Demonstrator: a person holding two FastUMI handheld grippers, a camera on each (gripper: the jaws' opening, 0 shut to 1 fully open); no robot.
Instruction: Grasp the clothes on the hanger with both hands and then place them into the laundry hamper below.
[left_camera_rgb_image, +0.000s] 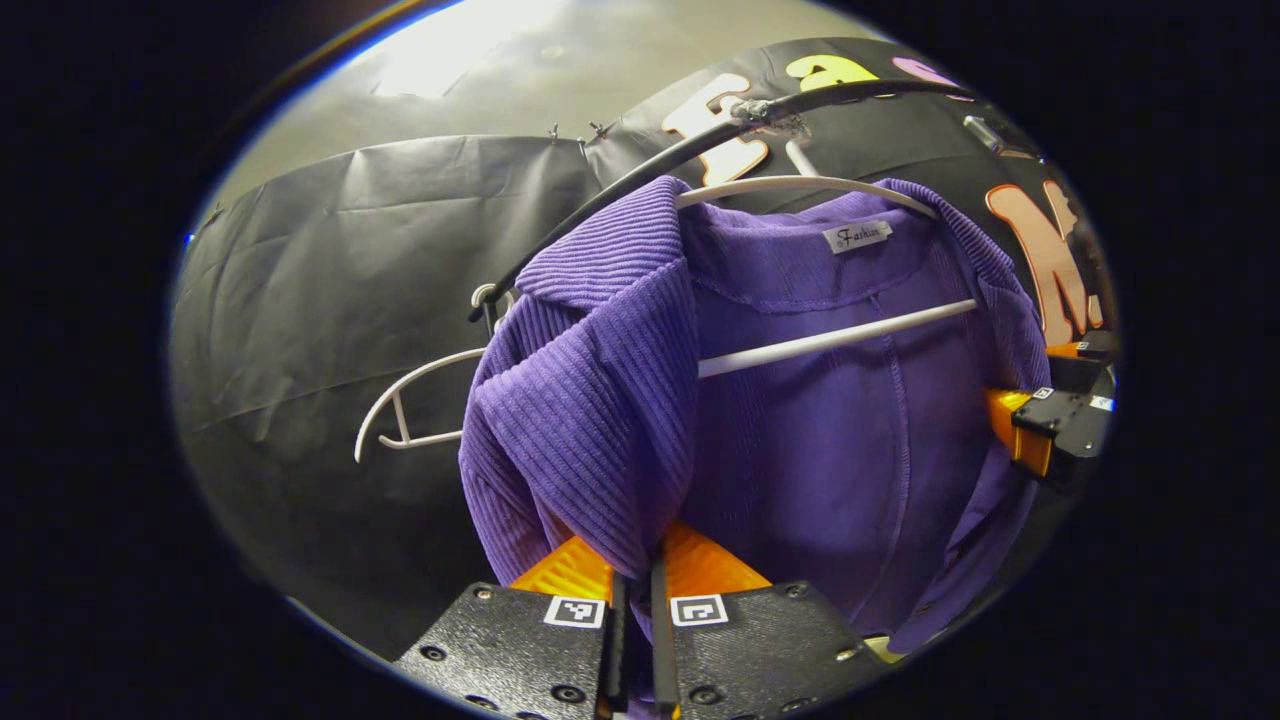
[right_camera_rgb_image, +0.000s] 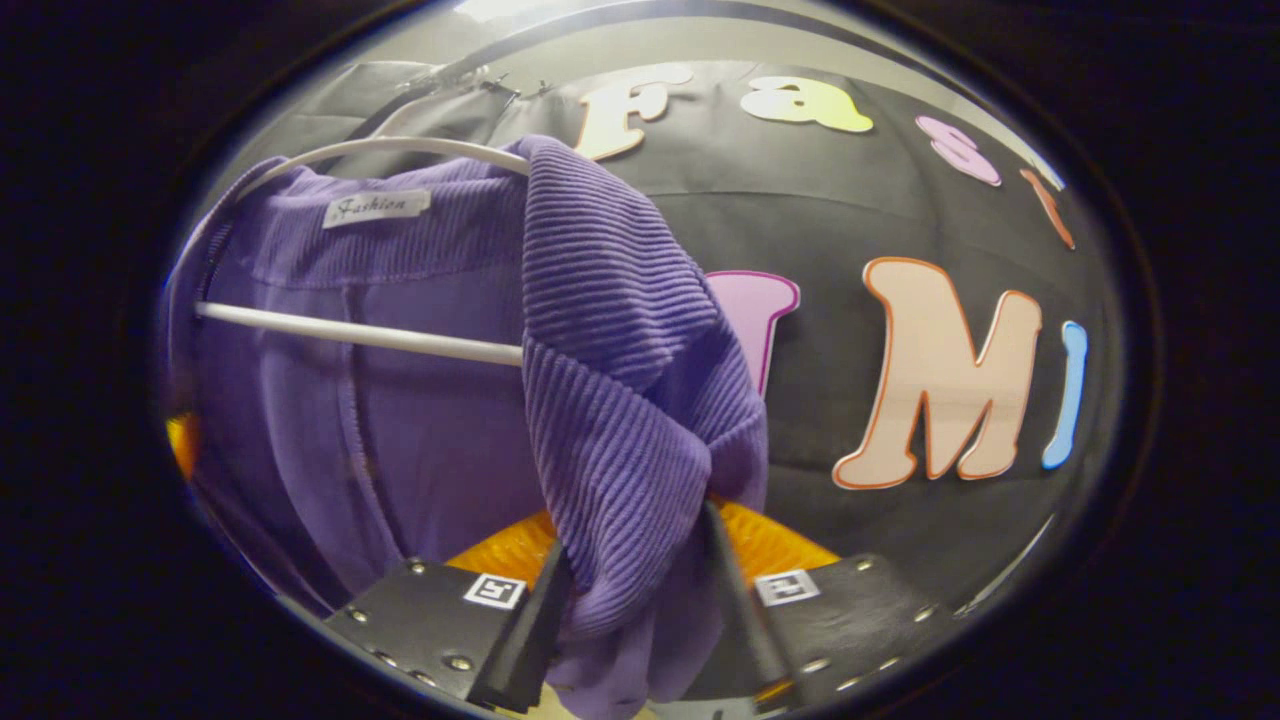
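Left gripper view: left gripper (left_camera_rgb_image: 638, 600) clamped on purple jacket (left_camera_rgb_image: 600, 400) lapel, hung on white hanger (left_camera_rgb_image: 830, 340). Right gripper (right_camera_rgb_image: 630, 600) pinching other lapel.

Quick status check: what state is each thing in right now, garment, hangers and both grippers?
Purple garment: on its white hanger, front hanging open.
White hanger: hooked on the black rail.
Spare hanger: bare, on the rail.
Left gripper: shut on the garment's lapel.
Right gripper: jaws apart around the other lapel, grip unclear.
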